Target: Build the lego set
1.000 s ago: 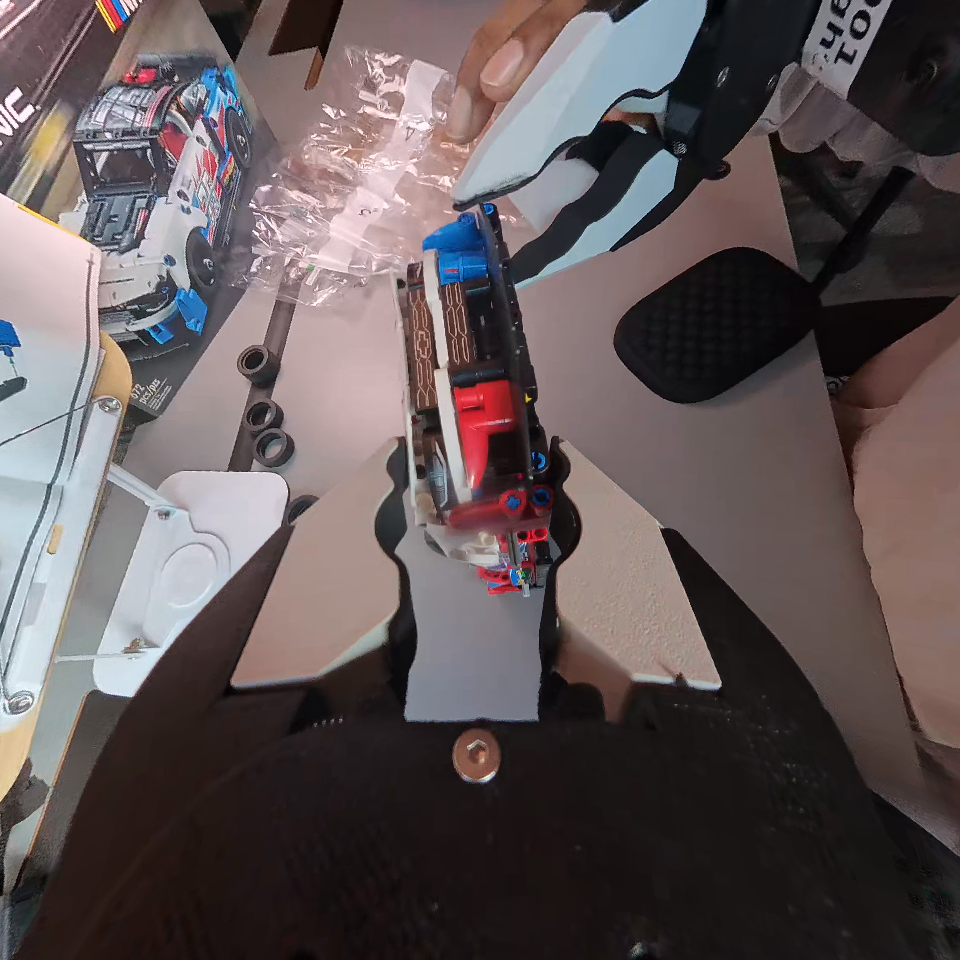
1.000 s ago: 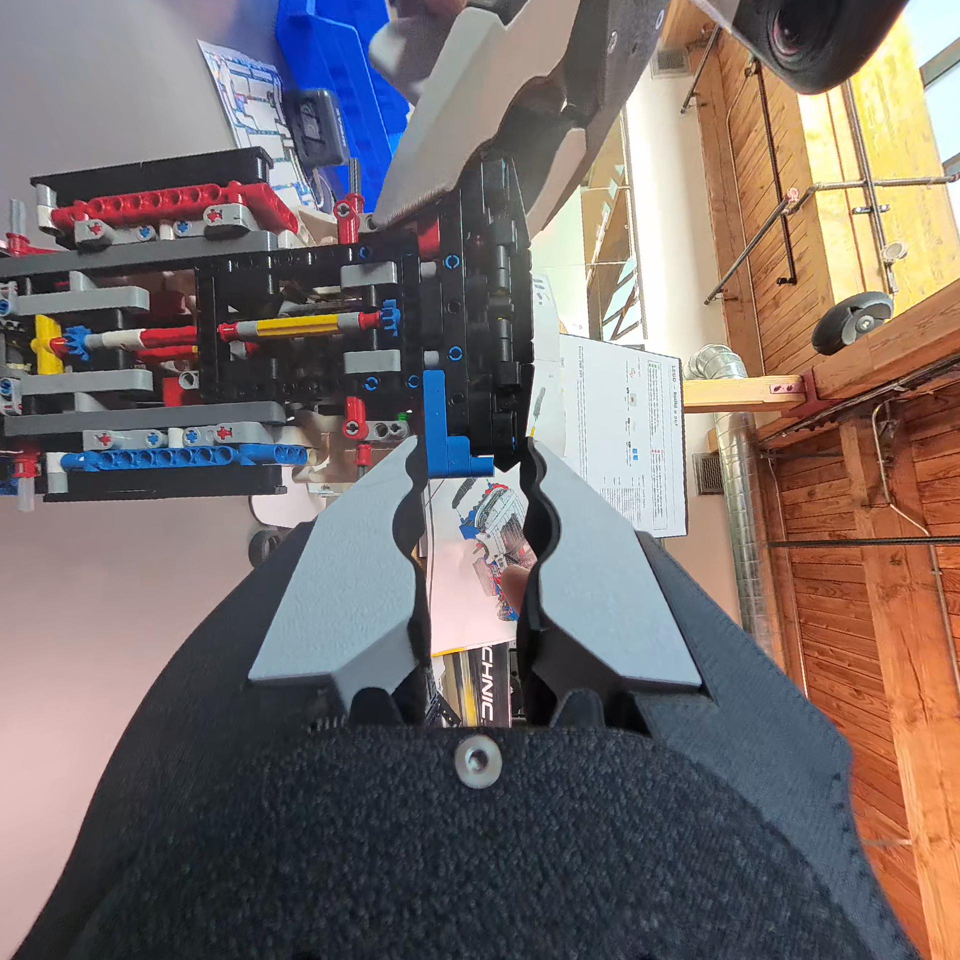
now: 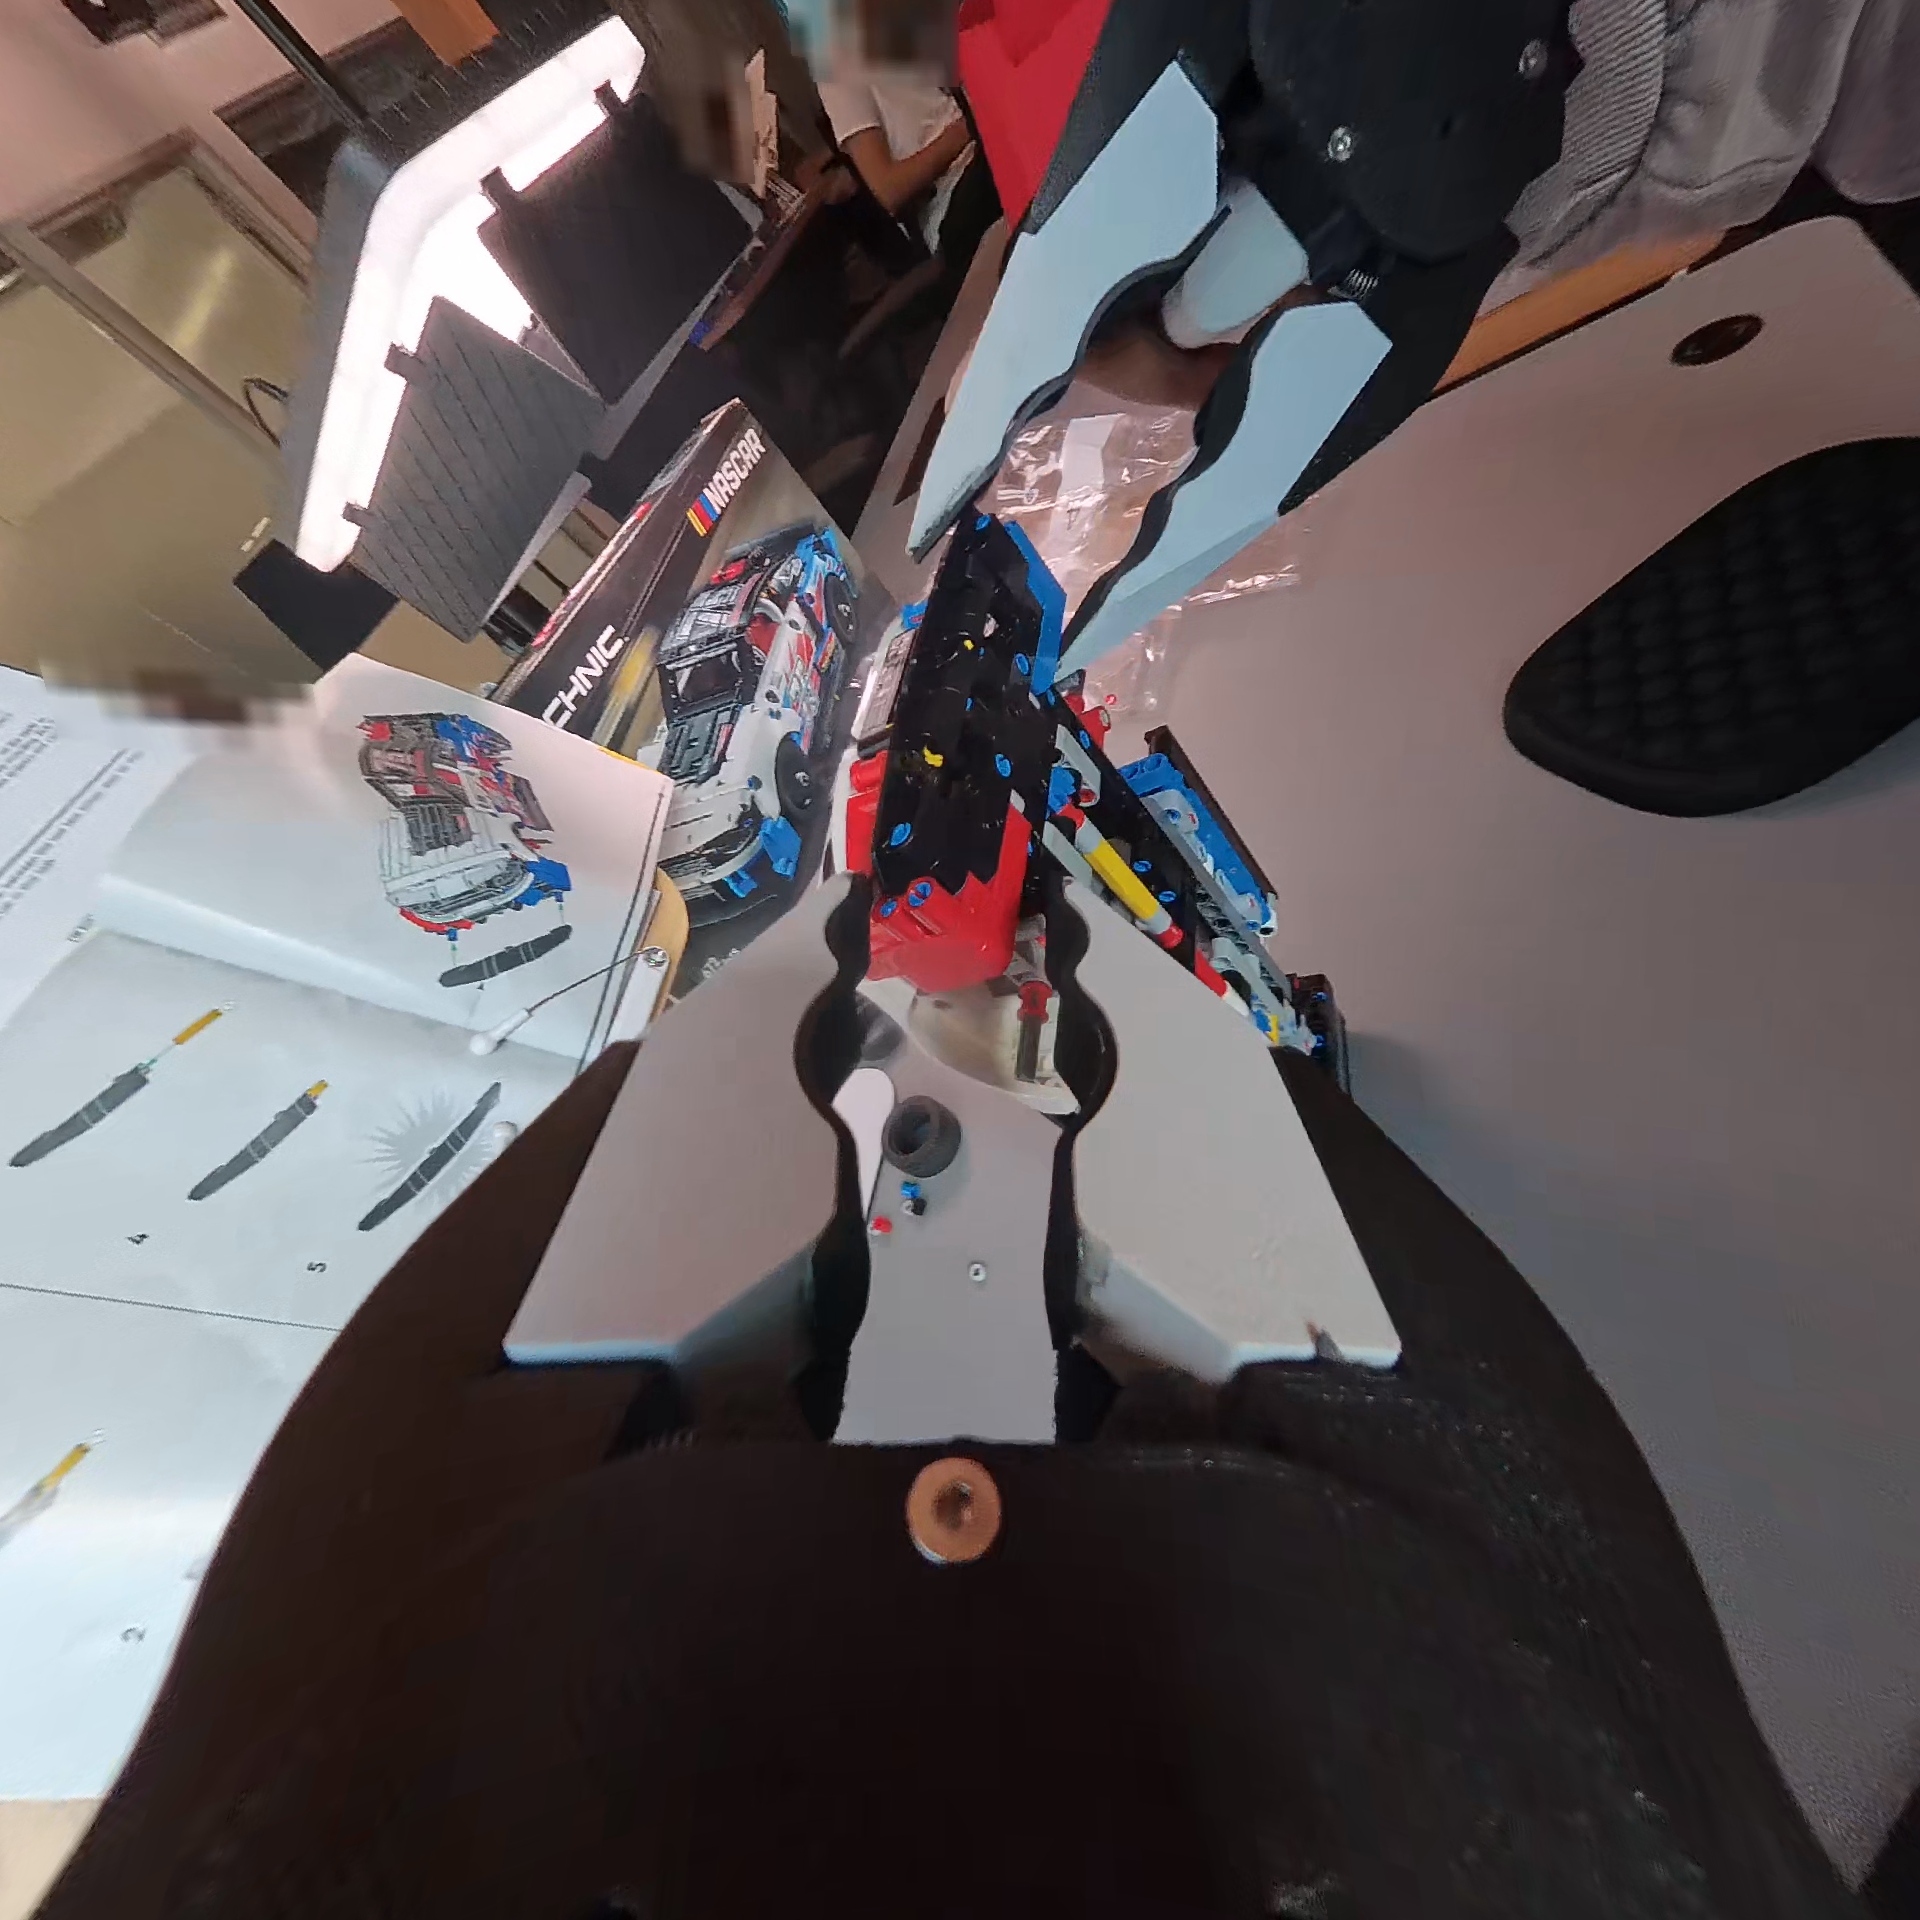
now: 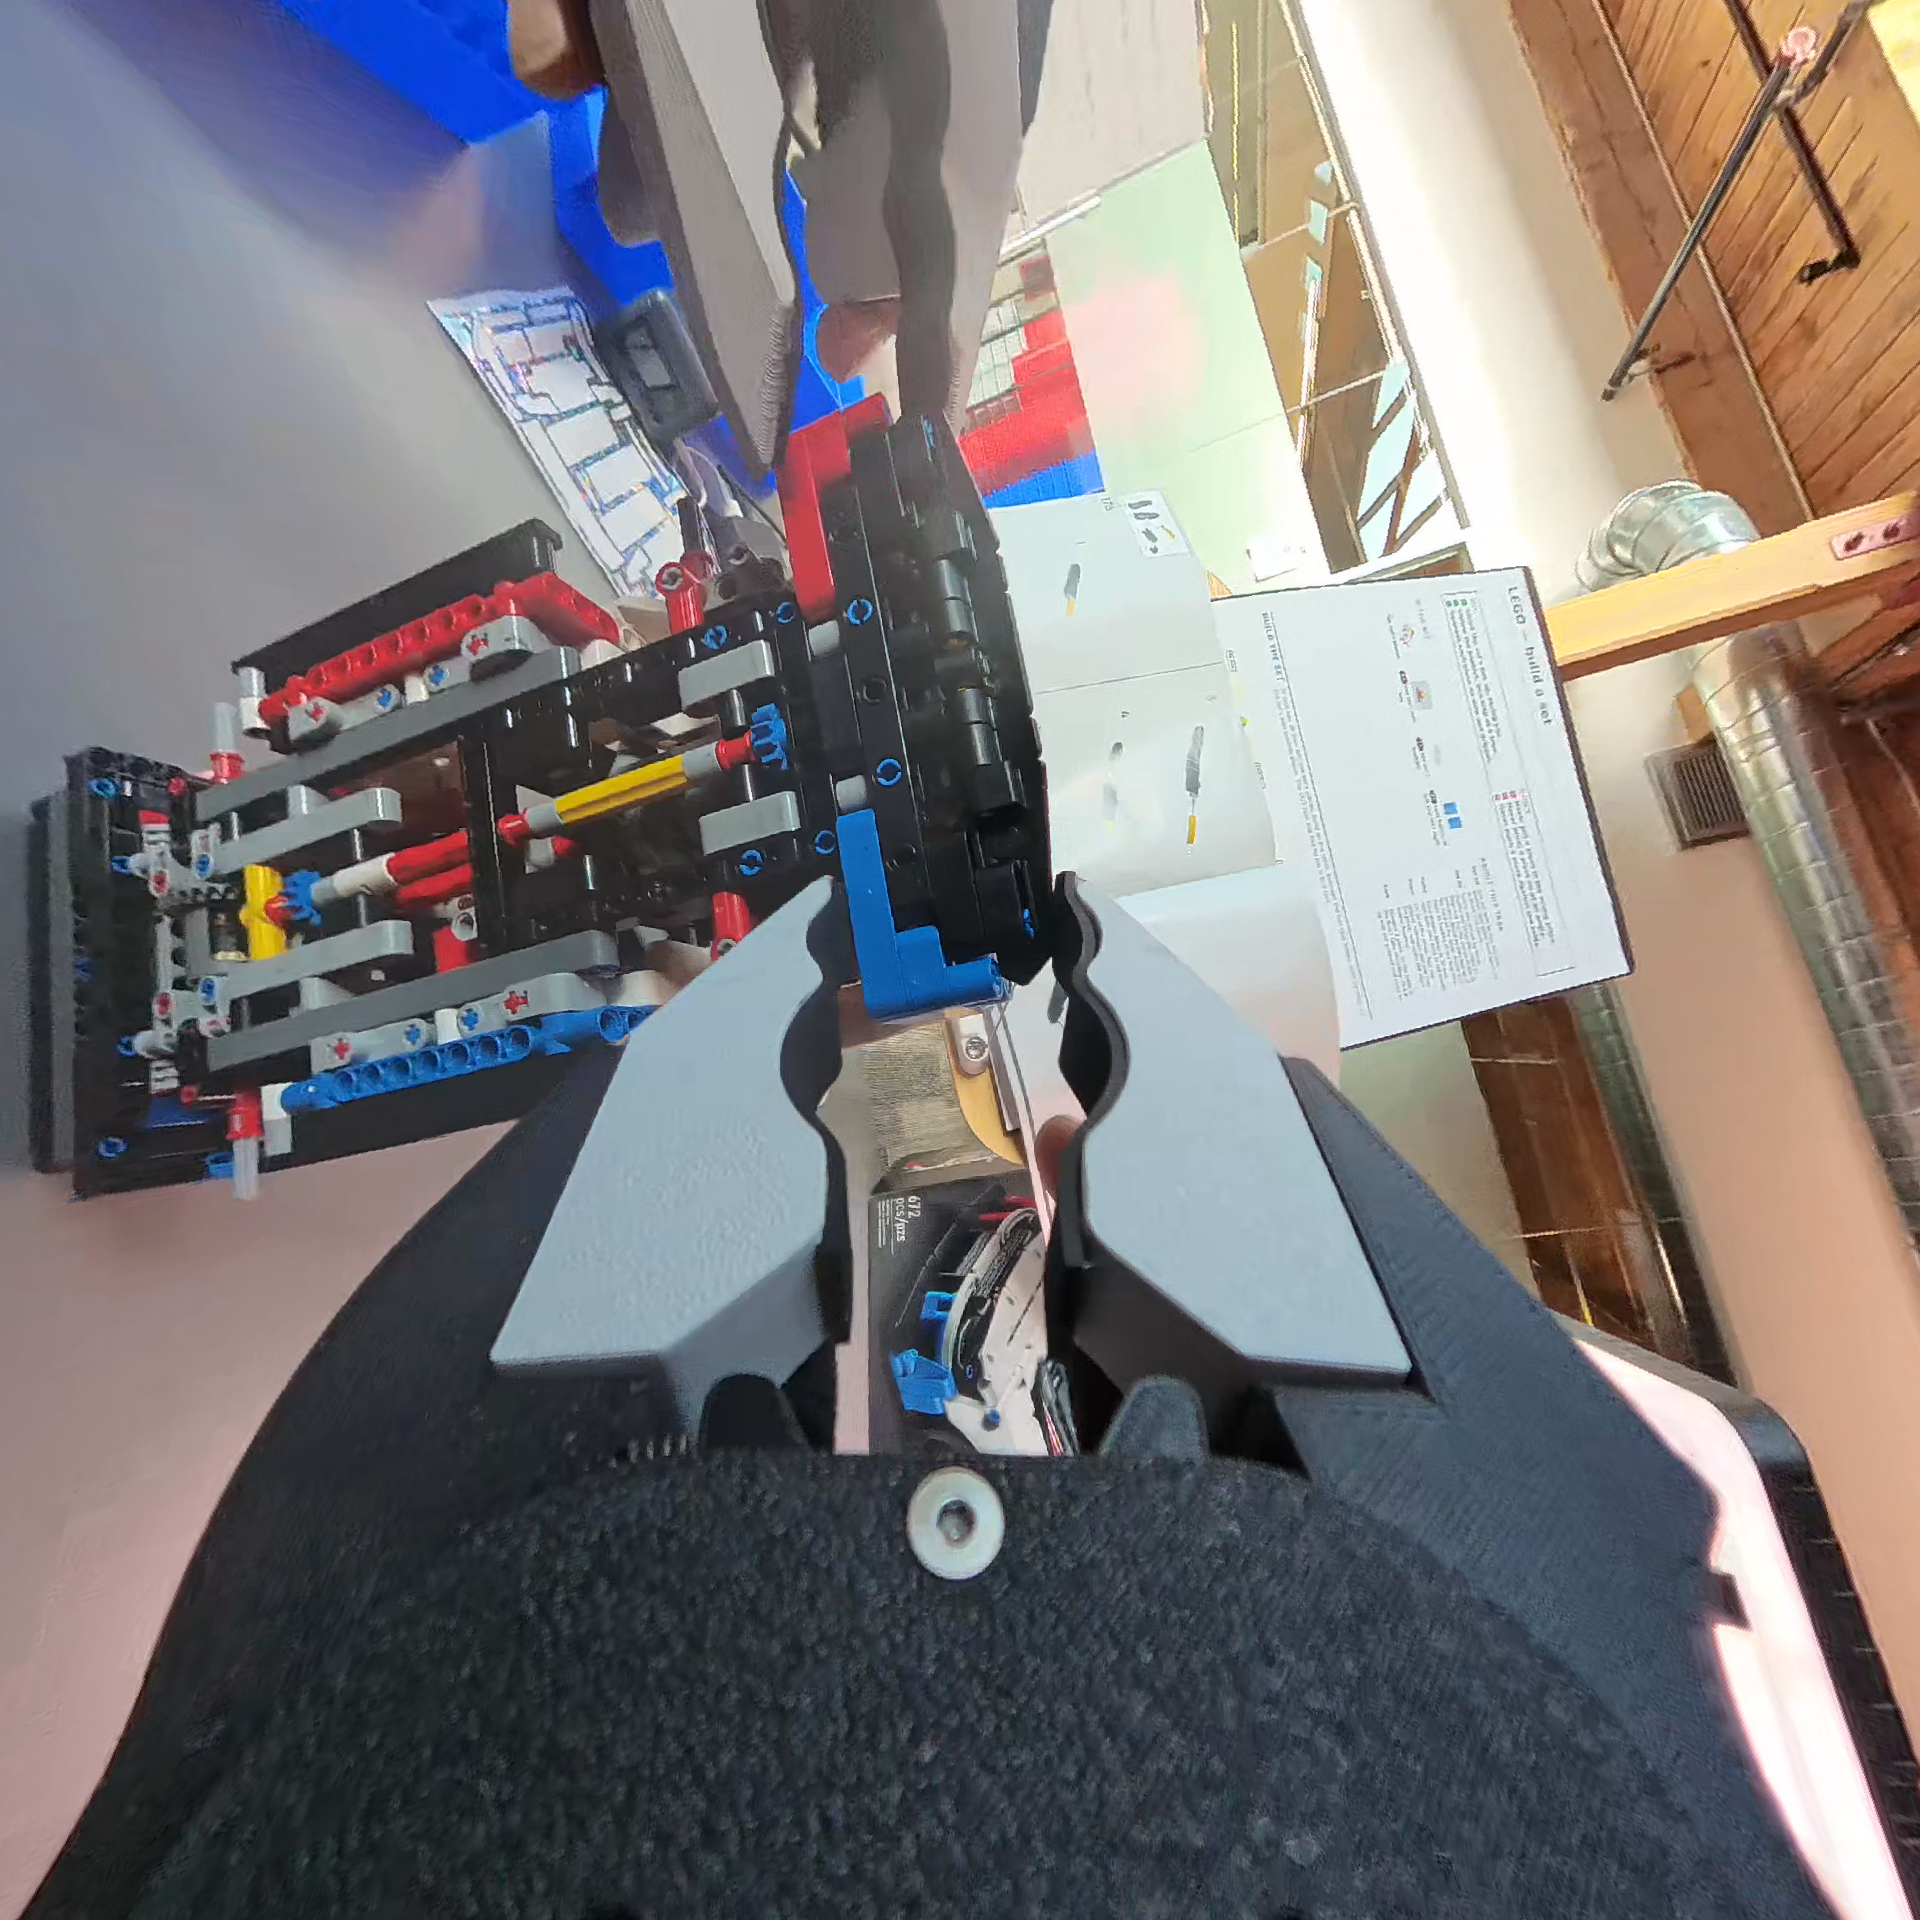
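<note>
Both hand-held grippers, left (image 3: 951, 935) and right (image 4: 940, 940), clamped the chassis's (image 4: 499, 821) black end. Uneven squeezing could have popped pins loose, I reckoned.

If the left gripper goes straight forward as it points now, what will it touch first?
Most likely the red end of the lego car, which already sits between the tips of the left gripper; whether they touch is unclear.

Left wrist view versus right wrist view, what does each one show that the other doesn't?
Only the left wrist view shows the loose black tire on the table and the crumpled plastic bag. Only the right wrist view shows the blue bin and wooden wall. Both show the lego car, the left claw at its red end, the right claw at its blue corner.
</note>
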A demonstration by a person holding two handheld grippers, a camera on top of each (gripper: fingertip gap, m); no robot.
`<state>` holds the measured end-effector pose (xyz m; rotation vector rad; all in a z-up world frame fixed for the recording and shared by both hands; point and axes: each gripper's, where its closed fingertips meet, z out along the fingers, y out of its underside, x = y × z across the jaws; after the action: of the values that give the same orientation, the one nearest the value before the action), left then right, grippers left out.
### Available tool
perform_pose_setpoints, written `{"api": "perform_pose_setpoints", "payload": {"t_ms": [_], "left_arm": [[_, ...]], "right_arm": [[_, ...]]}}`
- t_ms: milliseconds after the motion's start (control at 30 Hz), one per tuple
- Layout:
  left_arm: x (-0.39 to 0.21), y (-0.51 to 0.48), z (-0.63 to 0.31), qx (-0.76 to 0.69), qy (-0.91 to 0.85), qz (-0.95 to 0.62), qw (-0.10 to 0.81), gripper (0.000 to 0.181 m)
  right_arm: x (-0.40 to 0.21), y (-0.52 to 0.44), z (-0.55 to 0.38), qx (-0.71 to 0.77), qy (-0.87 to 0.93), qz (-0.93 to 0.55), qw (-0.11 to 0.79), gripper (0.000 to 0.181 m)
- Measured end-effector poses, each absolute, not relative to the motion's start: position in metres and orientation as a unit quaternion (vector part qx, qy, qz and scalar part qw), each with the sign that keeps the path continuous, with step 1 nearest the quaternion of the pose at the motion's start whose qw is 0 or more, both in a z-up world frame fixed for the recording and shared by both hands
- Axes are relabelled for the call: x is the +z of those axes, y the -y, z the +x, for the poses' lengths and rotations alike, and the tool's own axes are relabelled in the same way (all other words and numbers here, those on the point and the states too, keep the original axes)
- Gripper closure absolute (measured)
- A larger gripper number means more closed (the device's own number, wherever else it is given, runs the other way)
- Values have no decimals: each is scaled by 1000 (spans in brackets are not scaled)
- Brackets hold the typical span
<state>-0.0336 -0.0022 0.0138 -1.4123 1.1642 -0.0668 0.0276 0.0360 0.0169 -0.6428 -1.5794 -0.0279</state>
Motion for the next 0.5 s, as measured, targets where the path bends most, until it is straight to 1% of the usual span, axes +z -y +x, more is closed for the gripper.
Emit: {"api": "perform_pose_setpoints", "payload": {"t_ms": [33,67,300,400,500], "left_arm": [[15,0,-35,-16,-503,-607,615,155],[16,-1,-35,-10,-506,-602,618,157],[16,-1,-35,-19,-517,-594,616,159],[15,-1,-36,-24,-515,-597,614,159],[17,-1,-36,15,-522,-583,623,156]], "right_arm": [[17,-36,28,-14,696,-282,660,144],[17,-36,28,-20,695,-277,663,144],[17,-37,32,-93,708,-210,668,146],[17,-37,32,-91,707,-216,668,145],[17,-37,32,-89,705,-219,669,146]]}}
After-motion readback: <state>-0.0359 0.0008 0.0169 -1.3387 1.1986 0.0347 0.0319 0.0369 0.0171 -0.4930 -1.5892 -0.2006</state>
